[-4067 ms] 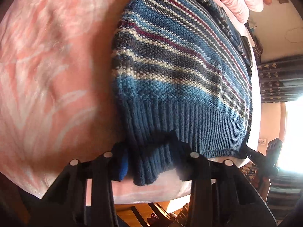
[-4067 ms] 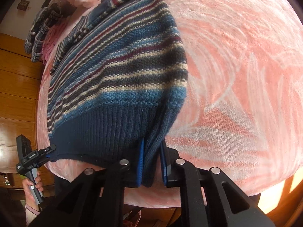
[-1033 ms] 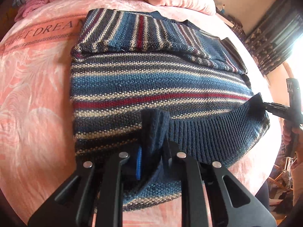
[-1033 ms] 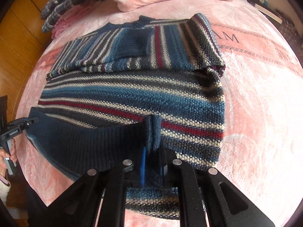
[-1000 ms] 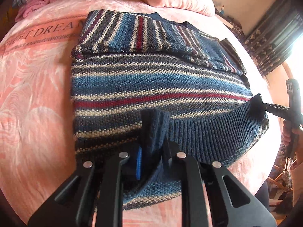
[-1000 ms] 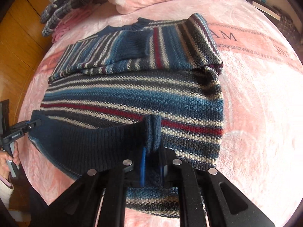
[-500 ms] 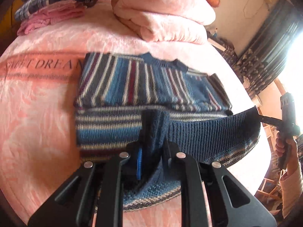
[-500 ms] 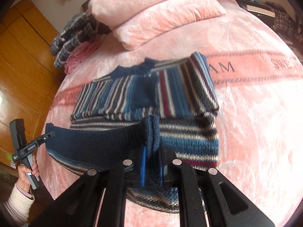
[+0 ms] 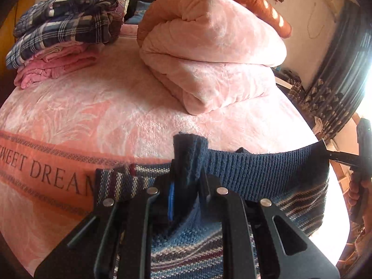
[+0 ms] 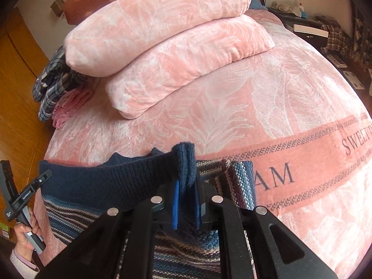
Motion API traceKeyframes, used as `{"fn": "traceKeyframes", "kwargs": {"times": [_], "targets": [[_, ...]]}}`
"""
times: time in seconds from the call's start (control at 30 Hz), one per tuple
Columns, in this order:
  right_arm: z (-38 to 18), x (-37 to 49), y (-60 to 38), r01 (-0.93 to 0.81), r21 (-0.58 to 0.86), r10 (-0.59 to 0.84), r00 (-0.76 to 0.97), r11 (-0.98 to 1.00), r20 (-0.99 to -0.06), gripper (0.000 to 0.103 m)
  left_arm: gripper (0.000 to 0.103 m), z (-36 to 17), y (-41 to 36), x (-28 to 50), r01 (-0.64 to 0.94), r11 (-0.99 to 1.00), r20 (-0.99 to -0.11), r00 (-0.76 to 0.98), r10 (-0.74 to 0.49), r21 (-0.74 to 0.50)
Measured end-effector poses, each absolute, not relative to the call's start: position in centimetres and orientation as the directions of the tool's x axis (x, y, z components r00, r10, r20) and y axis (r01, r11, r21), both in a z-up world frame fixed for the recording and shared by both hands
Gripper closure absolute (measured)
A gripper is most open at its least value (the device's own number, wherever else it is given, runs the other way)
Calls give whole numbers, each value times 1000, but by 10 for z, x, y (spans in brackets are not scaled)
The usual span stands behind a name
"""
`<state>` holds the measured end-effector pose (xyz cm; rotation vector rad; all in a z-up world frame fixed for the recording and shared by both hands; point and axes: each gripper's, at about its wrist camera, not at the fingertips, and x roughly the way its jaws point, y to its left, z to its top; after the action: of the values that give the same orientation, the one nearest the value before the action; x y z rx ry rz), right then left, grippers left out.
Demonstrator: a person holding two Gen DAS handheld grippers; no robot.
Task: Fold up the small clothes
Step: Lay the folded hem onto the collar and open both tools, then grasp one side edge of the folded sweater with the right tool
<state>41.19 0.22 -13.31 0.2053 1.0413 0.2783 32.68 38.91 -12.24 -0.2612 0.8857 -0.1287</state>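
pink bed [image 9: 121,116]: both hand-held grippers, left [image 9: 186,183] & right [image 10: 187,193], clamp sweater [image 9: 255,174] hem; keep it taut, level w/ far edge.

left wrist: low, close, facing bed [image 9: 144,116] head | right wrist: same | shared: folded quilt [image 9: 209,53]

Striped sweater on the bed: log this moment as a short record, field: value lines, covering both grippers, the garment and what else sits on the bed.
garment: striped sweater, navy ribbed hem lifted and stretched between the two grippers
left gripper: shut on the hem's left corner
right gripper: shut on the hem's right corner
hem position: raised above the striped body, near the collar end
surface: pink bedspread with a lettered band
behind sweater: folded pink quilt
far corner: plaid clothes stacked on pink clothes
fold status: bottom-to-top fold under way, hem not yet laid down
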Motion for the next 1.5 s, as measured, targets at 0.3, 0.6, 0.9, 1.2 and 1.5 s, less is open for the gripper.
{"fn": "traceKeyframes", "kwargs": {"times": [0.3, 0.6, 0.9, 1.2, 1.5], "targets": [[-199, 449, 14, -103, 225, 247, 406, 969, -880, 93, 87, -196, 393, 364, -54, 972, -831, 532, -164, -227], [-220, 446, 8, -91, 153, 177, 402, 984, -899, 73, 59, -217, 409, 364, -149, 963, -864, 486, -127, -225], [-186, 351, -50, -120, 270, 296, 414, 955, -861, 46, 36, -156, 405, 289, -133, 943, -791, 586, -173, -305], [-234, 295, -74, -102, 298, 314, 247, 949, -917, 85, 30, -179, 354, 251, -53, 948, -838, 484, -251, -315], [-238, 287, -96, -23, 350, 344, 248, 937, -905, 91, 30, -213, 354, 248, -65, 964, -890, 403, -212, -259]]}}
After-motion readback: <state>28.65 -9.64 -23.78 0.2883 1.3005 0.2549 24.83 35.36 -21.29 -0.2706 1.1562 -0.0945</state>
